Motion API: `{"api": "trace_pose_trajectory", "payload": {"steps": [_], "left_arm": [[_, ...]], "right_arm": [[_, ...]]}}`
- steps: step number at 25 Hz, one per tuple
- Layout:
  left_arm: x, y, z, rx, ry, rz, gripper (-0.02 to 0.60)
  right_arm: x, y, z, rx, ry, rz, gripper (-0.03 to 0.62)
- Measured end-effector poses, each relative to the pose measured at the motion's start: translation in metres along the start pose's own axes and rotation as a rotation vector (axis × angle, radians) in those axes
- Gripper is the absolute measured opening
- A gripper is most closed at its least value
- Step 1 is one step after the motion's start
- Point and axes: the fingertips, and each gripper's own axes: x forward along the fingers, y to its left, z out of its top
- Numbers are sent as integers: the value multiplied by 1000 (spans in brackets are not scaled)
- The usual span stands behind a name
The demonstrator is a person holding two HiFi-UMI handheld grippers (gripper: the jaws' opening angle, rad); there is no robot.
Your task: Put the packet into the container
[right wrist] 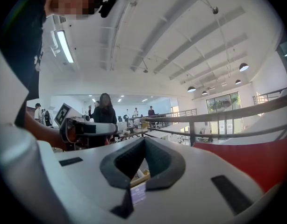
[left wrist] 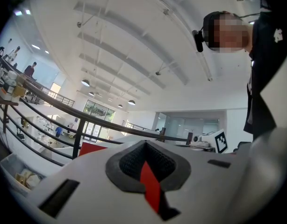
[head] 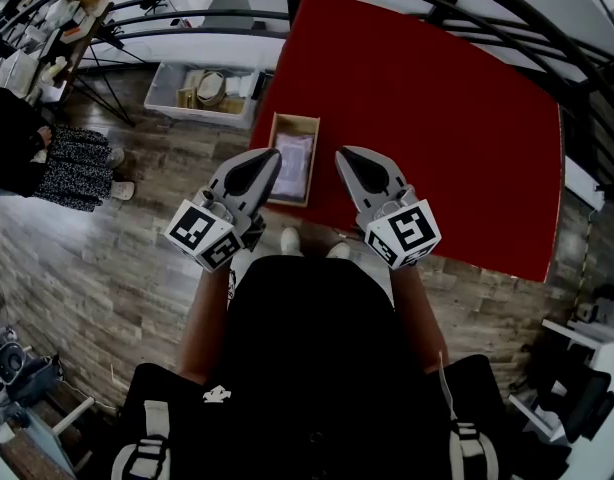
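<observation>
A small open cardboard container (head: 296, 119) sits at the near left edge of the red table (head: 437, 118). A pale packet (head: 293, 163) lies inside it. My left gripper (head: 274, 158) points at the container's left side and my right gripper (head: 341, 155) at its right, each with its jaws together and nothing between them. In the left gripper view my left gripper (left wrist: 146, 146) is tilted up, with a sliver of red table showing past the jaws. In the right gripper view my right gripper (right wrist: 144, 141) shows the container's rim (right wrist: 139, 177) and the packet (right wrist: 138, 194) through the slit.
A black railing (head: 187, 13) runs behind the table. A white bin (head: 202, 90) of items stands on the wooden floor to the left of the table. A person in a patterned skirt (head: 72, 168) stands at far left. My shoes (head: 290, 238) are at the table's edge.
</observation>
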Motion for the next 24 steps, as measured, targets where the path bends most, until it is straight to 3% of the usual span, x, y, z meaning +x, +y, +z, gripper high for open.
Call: {"api": "trace_pose_trajectory", "payload": {"steps": [24], "left_arm": [[6, 0, -10, 23, 28, -11, 8]], "right_arm": [[-2, 1, -4, -14, 21, 2, 17]]}}
